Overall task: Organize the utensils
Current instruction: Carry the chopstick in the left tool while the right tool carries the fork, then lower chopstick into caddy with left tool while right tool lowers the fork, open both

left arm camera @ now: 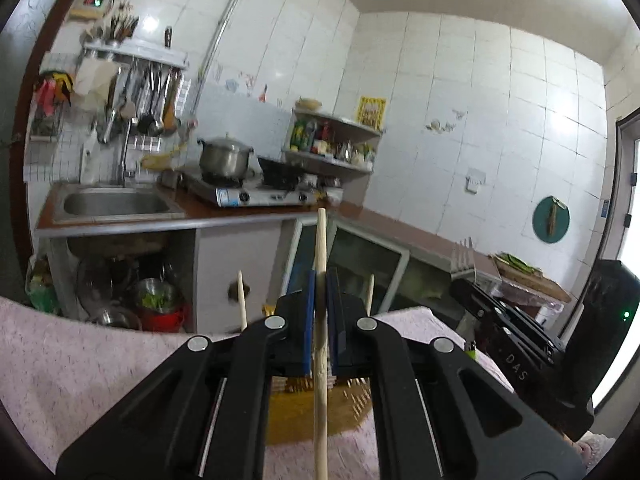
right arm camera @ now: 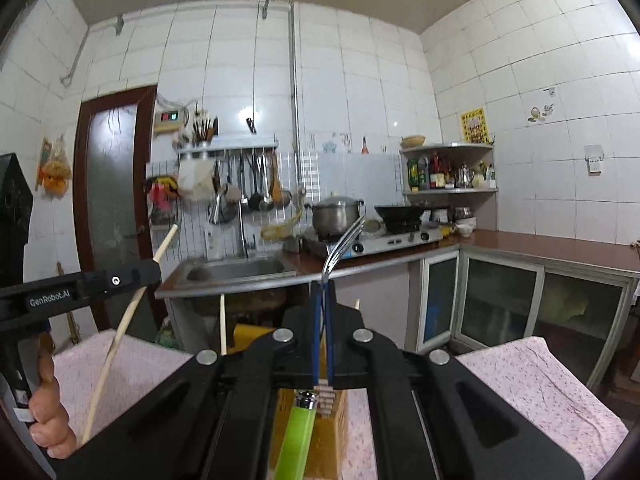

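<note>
Chopstick (left arm camera: 320,280): wooden stick, sitting clamped between the blue pads of the left gripper (left arm camera: 320,284); long axis running 6 to 12 o'clock in the left wrist view, tip pointing up toward the counter edge.
Chopstick, other view: showing at 9 o'clock in the right wrist view (right arm camera: 120,336), slanting from 7 o'clock up to 1 o'clock through the left gripper (right arm camera: 154,266).
Left jaws: pressing closed on the chopstick.
Fork (right arm camera: 344,246): metal, tines curving up toward 1 o'clock, green handle (right arm camera: 298,436) trailing down to 6 o'clock; long axis near upright.
Right gripper (right arm camera: 324,300): jaws squeezing the fork's neck.
Fork from the left (left arm camera: 464,258): tines standing up at 3 o'clock above the right gripper (left arm camera: 466,280).
Loose sticks: two more chopsticks (left arm camera: 242,300) poking up either side of the left gripper.
Holder: yellow slotted box (left arm camera: 296,412) lying under both grippers on the pink cloth (left arm camera: 80,364).
Background: sink (right arm camera: 236,270) at 10 o'clock, pot (right arm camera: 335,216) on the stove beyond.
</note>
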The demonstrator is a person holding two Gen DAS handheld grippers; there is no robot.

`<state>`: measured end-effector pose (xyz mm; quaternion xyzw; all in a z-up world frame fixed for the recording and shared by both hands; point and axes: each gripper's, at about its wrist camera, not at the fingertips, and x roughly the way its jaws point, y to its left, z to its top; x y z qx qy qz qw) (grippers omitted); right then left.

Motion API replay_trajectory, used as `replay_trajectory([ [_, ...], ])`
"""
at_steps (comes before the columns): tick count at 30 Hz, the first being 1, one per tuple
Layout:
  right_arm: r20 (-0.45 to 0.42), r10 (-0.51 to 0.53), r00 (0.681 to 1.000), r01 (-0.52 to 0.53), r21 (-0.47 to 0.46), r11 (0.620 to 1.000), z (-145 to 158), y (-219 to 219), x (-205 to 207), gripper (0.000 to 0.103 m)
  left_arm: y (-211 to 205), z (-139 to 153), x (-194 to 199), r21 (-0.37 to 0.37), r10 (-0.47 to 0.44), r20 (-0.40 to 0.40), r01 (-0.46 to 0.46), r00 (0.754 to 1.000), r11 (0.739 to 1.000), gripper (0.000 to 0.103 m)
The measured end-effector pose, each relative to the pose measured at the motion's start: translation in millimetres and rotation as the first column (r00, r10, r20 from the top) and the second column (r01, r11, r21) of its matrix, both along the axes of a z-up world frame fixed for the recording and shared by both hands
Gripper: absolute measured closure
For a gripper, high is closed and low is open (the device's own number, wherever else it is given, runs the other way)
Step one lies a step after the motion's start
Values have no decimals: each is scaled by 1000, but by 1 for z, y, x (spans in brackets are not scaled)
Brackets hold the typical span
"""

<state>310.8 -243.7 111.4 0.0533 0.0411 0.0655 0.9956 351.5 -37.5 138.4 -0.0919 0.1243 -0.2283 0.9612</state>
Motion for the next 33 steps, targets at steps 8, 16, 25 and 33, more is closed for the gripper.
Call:
replay_trajectory([
  [8,58,-30,998,30,2,1000,-2,-1,11,101,-22,4,13,55,20,112,-26,994,998,99],
  [16,136,-61,989,58,27,998,4,-4,23,101,-22,13,13,16,3,265,-7,964,1000,99],
  [25,165,-112,980,112,9,994,-7,4,53,101,-34,10,42,18,-2,336,-5,942,1000,99],
  [33,143,-137,980,139,-2,990,-16,6,76,101,-37,-7,66,34,23,320,-35,947,999,99],
])
